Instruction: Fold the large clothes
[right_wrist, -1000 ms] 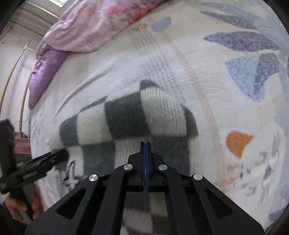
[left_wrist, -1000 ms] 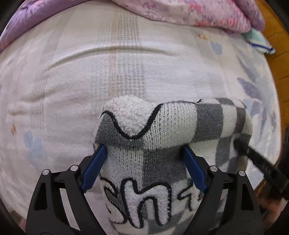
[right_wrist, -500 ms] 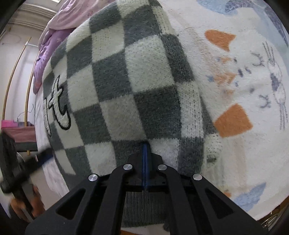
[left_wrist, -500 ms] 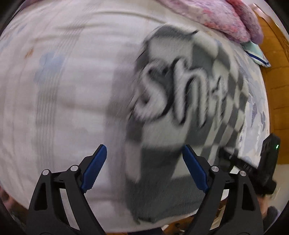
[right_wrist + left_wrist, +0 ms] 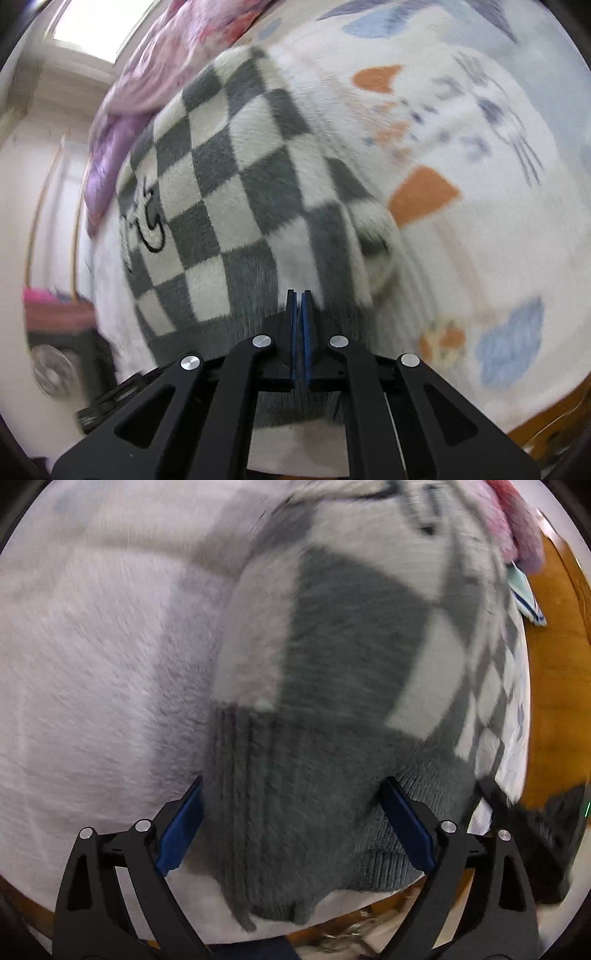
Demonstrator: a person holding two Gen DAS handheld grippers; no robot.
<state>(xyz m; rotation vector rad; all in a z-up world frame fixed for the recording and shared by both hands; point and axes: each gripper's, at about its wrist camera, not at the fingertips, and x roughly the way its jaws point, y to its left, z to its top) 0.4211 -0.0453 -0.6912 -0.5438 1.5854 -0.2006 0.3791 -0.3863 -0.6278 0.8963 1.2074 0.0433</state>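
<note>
A grey and white checkered knit sweater with black lettering lies spread on the bed; its ribbed grey hem is at the near edge. My left gripper is open, its blue pads on either side of the hem, holding nothing. In the right wrist view the sweater stretches away from me. My right gripper is shut on the grey hem of the sweater. The right gripper's black body shows at the lower right of the left wrist view. Both views are blurred by motion.
The bed is covered by a pale fleece blanket with orange and blue prints. A pink and purple quilt is bunched at the far end. A wooden floor lies beyond the bed's right side.
The sweater, bunched between my left fingers a second ago, now lies spread out flat. Both grippers have pulled back to the near hem. The left stayed open, the right stayed shut.
</note>
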